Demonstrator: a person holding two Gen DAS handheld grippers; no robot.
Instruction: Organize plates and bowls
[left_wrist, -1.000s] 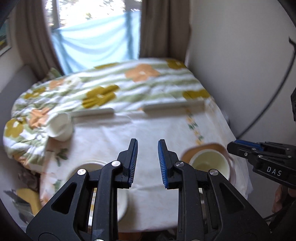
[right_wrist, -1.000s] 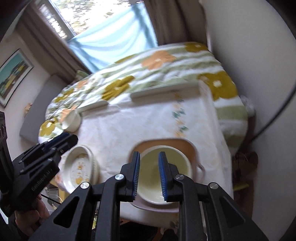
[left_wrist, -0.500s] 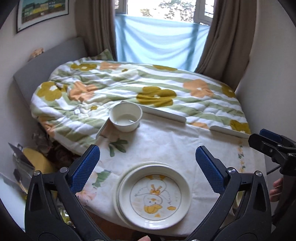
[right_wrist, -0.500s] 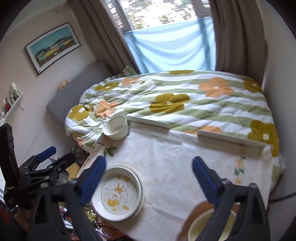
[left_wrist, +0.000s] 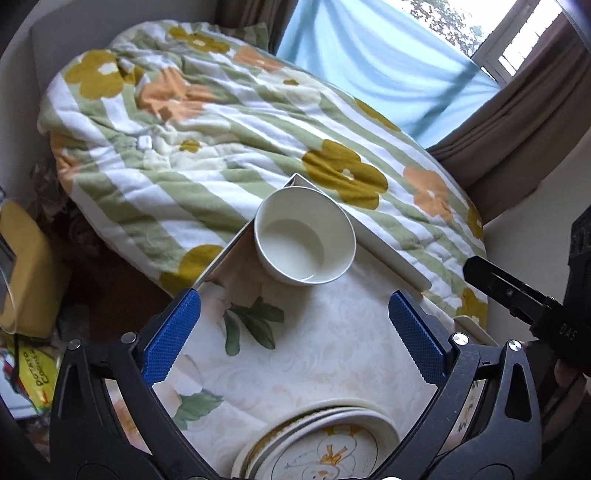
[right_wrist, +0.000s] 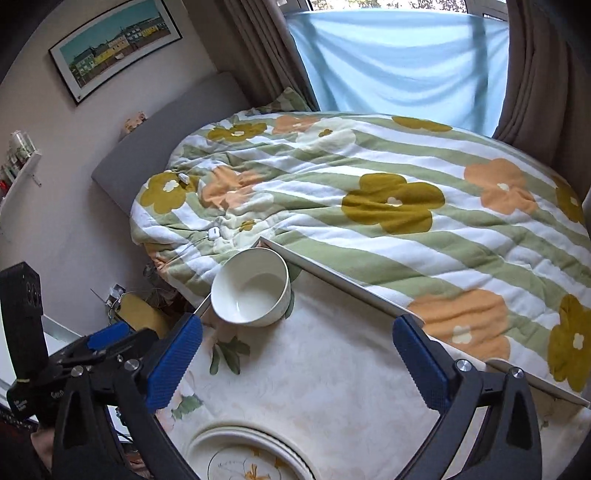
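A white bowl stands upright and empty at the far left corner of the table; it also shows in the right wrist view. A stack of white plates with a duck picture sits at the table's near edge, also in the right wrist view. My left gripper is open wide and empty, above the table between plates and bowl. My right gripper is open wide and empty, to the right of the left one, short of the bowl.
The table has a cream floral cloth and a raised white rim. A bed with a flowered striped quilt lies right behind it. Clutter and a yellow object sit on the floor at left.
Both grippers opened wide from nearly shut, then swung left and moved closer toward the white bowl. The beige bowl on its plate at the right has left both views.
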